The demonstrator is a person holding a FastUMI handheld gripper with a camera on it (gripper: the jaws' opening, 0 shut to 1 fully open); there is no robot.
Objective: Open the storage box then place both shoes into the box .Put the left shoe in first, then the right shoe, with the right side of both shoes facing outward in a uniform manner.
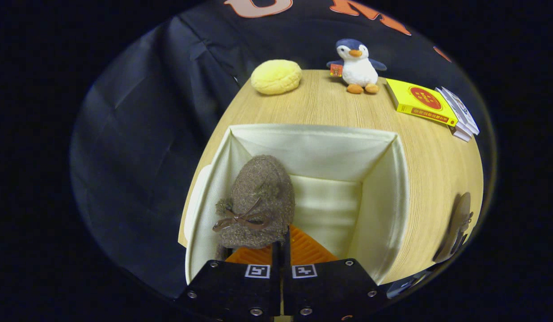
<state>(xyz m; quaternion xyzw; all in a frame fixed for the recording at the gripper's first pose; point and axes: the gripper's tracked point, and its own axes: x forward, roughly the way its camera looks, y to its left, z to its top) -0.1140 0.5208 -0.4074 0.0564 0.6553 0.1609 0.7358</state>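
Fingers point(283, 248) at the bottom centre of the frame sit pressed together, pinching the rear edge of the brown fuzzy shoe point(257, 203) between them. They point steeply down into the open cream fabric storage box point(394, 188), where the shoe with its small bow hangs along the box's left wall. Lower right, the second brown shoe point(455, 228) lies on the wooden surface point(321, 100) outside the box. Across the top sit a yellow cushion point(276, 77), a plush penguin point(357, 66) and a yellow book point(419, 102) beside some white booklets point(462, 116).
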